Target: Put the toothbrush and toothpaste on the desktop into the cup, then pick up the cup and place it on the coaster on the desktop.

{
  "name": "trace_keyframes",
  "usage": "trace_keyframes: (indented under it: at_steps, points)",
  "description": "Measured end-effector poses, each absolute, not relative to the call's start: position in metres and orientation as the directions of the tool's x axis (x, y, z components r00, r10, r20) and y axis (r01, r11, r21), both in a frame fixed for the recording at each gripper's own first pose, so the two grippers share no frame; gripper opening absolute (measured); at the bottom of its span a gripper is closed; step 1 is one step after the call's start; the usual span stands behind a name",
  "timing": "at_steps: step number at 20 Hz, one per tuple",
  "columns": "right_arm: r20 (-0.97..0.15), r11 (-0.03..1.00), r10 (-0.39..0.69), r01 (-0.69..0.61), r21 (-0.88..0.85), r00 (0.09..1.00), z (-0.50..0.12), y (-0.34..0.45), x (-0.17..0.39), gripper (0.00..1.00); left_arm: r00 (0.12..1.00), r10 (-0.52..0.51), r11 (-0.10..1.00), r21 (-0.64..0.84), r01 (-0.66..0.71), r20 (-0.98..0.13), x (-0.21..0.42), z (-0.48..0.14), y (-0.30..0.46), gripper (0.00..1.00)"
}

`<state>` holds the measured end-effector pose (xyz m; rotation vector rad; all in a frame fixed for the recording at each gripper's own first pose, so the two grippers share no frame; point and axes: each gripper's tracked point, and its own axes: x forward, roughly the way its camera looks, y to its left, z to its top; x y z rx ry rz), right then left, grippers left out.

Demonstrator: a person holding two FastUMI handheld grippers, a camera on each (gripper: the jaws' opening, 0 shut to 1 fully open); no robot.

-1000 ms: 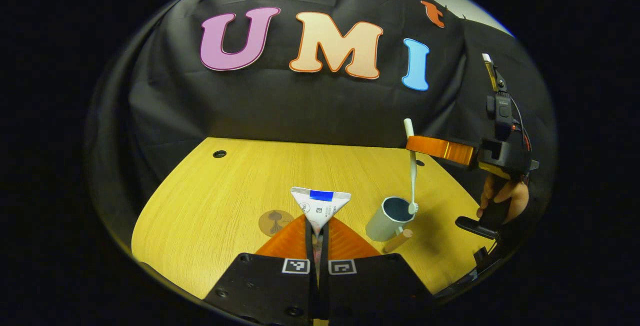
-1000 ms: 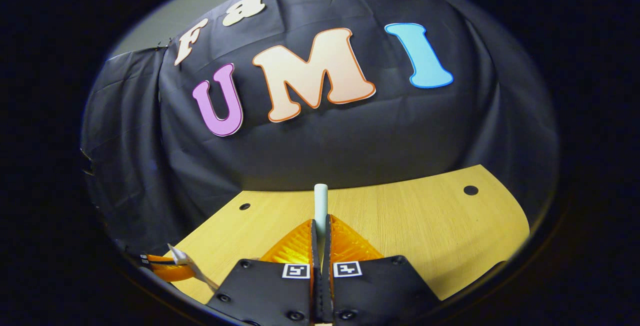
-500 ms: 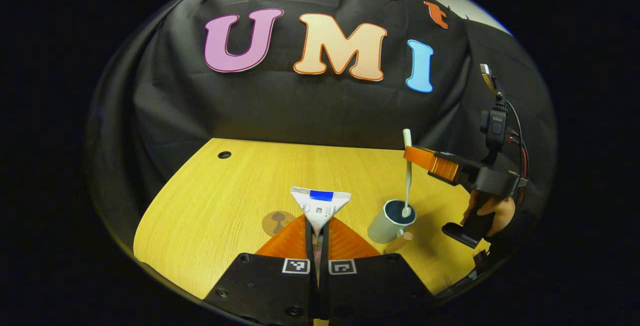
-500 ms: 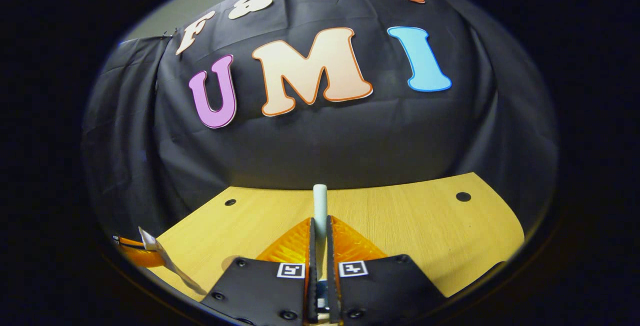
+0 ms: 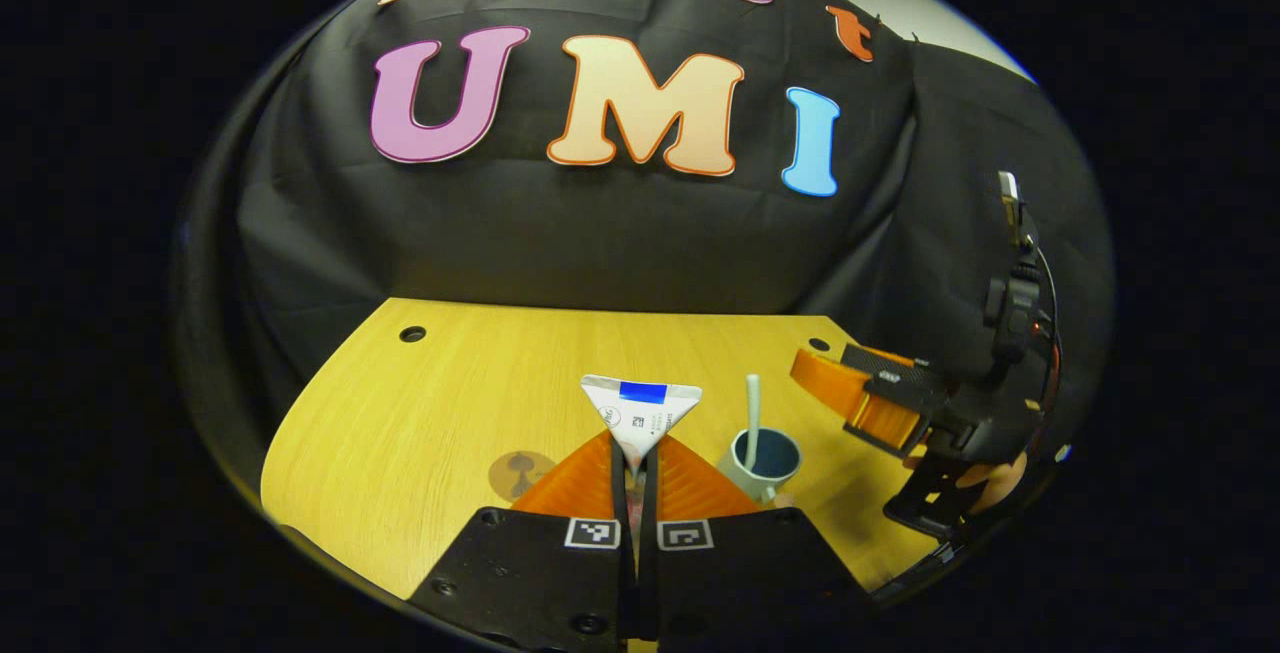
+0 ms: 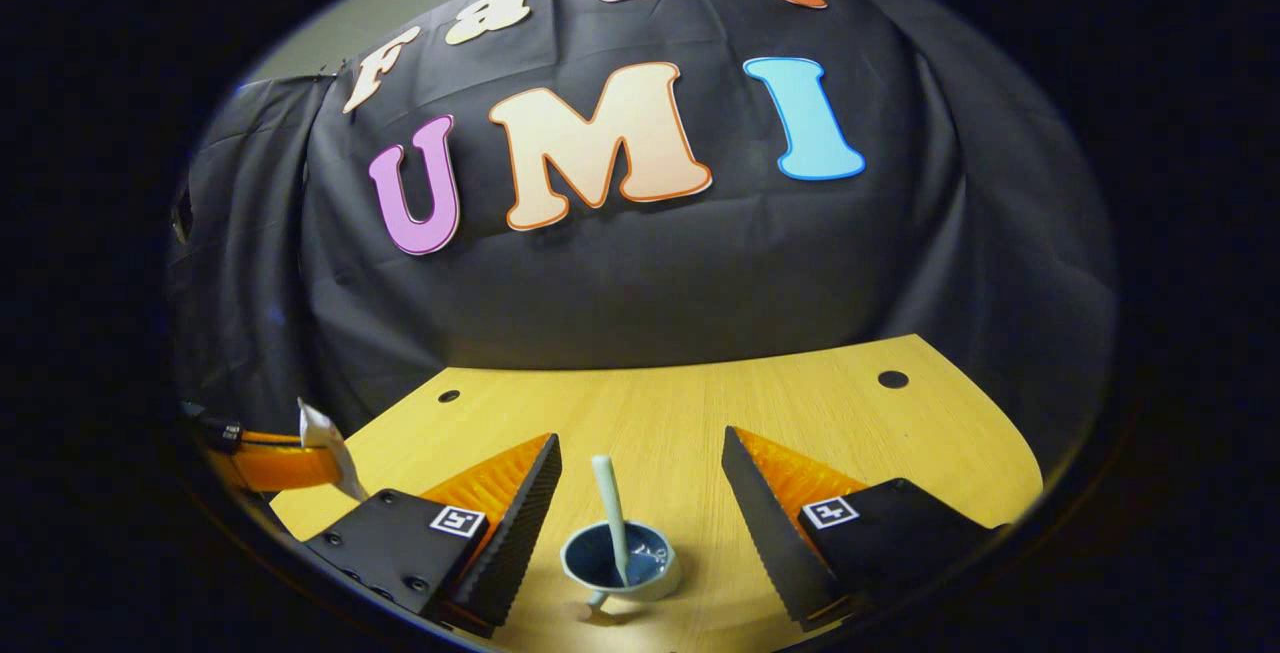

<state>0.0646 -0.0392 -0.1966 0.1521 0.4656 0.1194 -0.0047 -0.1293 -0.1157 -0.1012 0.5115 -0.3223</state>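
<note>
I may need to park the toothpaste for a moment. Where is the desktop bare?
Bare: the left desktop from the coaster back to the wall. Crowded: around the cup, with the right gripper beside it.

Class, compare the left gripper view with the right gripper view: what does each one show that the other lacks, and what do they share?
Left gripper view alone: the coaster on the desktop, the hand holding the right gripper, and the toothpaste's printed face, pinched in the left gripper.

Right gripper view alone: the cup's inside from above, framed by the right gripper's spread fingers.

Both: desktop, cup with the toothbrush standing in it, toothpaste, both grippers.
</note>
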Motion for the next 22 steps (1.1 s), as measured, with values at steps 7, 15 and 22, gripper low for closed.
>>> trace_keyframes:
  at_steps: [7, 15, 22]
  points:
    - [-0.501, 0.987, 0.069, 0.015, 0.162, 0.863, -0.212, -0.088, 0.020, 0.99, 0.817, -0.422, 0.906, -0.219, 0.363, -0.392, 0.021, -0.093, -0.177, 0.00]
    - [-0.507, 0.989, 0.030, 0.048, 0.141, 0.861, -0.205, -0.116, -0.005, 0.99, 0.782, -0.517, 0.852, -0.299, 0.430, -0.348, 0.034, -0.094, -0.237, 0.00]
    - [-0.522, 0.991, 0.015, 0.058, 0.122, 0.853, -0.206, -0.134, -0.017, 0.99, 0.756, -0.537, 0.840, -0.328, 0.433, -0.376, 0.034, -0.123, -0.269, 0.00]
